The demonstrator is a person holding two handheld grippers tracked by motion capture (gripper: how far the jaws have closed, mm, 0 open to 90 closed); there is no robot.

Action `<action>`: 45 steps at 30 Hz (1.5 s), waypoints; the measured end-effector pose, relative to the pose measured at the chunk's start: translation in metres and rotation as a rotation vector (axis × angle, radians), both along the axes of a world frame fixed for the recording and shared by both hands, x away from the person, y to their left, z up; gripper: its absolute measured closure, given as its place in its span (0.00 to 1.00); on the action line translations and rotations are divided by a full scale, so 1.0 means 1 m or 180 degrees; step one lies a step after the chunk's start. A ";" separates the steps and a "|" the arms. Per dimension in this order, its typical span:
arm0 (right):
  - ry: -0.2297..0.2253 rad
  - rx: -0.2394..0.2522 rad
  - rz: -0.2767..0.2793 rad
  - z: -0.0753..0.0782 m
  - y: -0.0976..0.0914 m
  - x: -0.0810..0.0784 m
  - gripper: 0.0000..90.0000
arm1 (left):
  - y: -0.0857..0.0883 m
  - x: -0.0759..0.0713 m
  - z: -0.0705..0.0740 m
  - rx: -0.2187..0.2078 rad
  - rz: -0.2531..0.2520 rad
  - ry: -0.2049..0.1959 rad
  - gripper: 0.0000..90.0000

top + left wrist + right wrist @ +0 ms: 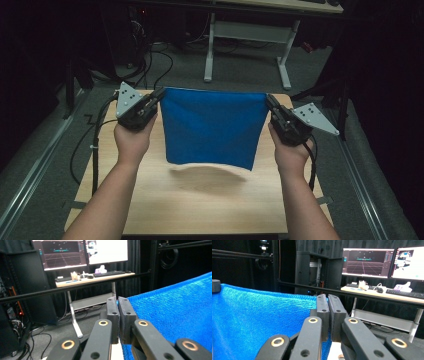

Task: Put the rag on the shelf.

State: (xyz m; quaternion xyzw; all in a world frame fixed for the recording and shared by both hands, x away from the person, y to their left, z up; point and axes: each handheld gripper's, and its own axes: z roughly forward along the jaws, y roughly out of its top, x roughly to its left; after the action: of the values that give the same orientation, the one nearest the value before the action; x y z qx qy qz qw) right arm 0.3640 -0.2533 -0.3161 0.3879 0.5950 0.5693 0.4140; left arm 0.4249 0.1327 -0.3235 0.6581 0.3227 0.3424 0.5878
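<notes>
Here the left gripper (159,96) and right gripper (270,101) clamp the blue cloth's (212,125) top corners, its bottom edge hanging above the table (210,205).

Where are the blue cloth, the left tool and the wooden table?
Blue woven cloth (212,127), high view, centre of the hanging panel.
Left tool (159,95), high view, its tips at the cloth's corner.
Light wooden table (210,200), high view, bare top.

Plain blue cloth (212,127) — black grippers, grey plates — pale wood-grain table (200,200).
</notes>
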 end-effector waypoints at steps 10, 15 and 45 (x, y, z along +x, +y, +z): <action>0.0077 -0.0033 -0.0084 0.001 0.009 0.035 0.99 | 0.001 0.035 -0.006 -0.0069 0.0149 0.0198 0.98; 0.0216 -0.0053 -0.0118 -0.002 0.010 0.059 0.99 | 0.000 0.049 -0.006 -0.0029 0.0164 0.0277 0.98; 0.0926 -0.0407 -0.0247 -0.063 0.012 0.160 0.99 | -0.012 0.129 -0.073 0.0338 0.0255 0.1012 0.98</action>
State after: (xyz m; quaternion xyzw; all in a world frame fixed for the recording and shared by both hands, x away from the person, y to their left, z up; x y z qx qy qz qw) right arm 0.5238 -0.2416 -0.3788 0.4618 0.6683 0.4517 0.3690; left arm 0.5541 0.1209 -0.3968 0.7207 0.4190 0.2737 0.4797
